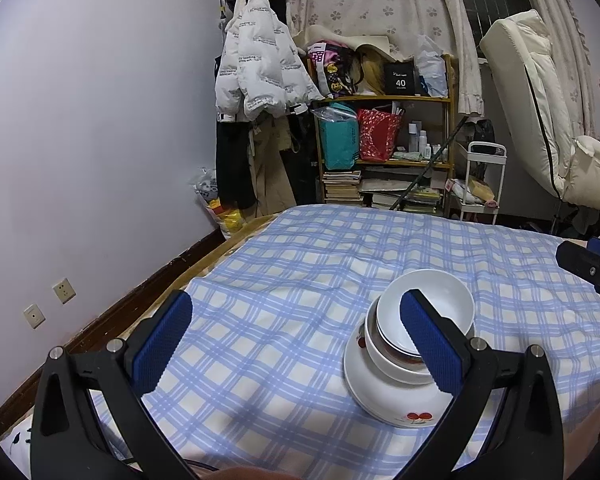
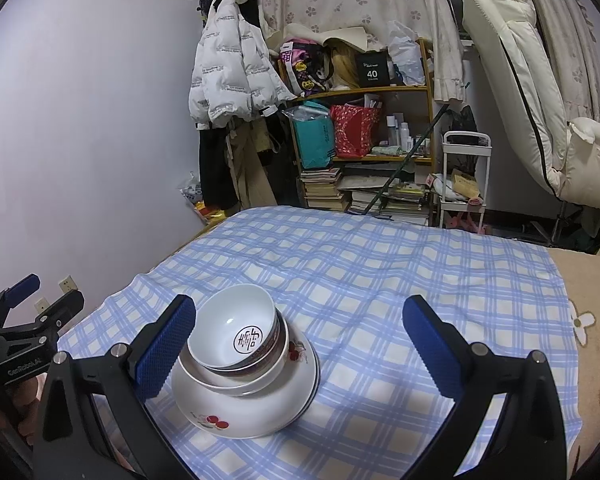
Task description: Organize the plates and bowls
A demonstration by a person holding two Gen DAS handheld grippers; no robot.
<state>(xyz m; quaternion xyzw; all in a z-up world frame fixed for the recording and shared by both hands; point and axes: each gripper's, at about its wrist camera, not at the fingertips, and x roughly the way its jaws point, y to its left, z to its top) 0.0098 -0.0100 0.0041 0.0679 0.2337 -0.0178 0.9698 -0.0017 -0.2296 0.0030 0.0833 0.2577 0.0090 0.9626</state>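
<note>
Two bowls [image 2: 236, 336] nested on plates [image 2: 260, 408], stacked on bed [image 2: 380, 280]; likely fragile, glazed, slippery, best pinched at rim; left gripper [image 1: 296, 344] and right gripper [image 2: 300, 344] fingers spread, empty.

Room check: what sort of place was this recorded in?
Probably a bedroom or small living room: the stacked bowls sit on a checked cloth, with a puffer jacket, cluttered shelf and curtains behind.

Stack of bowls [image 1: 412, 344] partly hidden behind left gripper [image 1: 300, 340] finger, right gripper [image 1: 592, 272] cut off at frame edge
</note>
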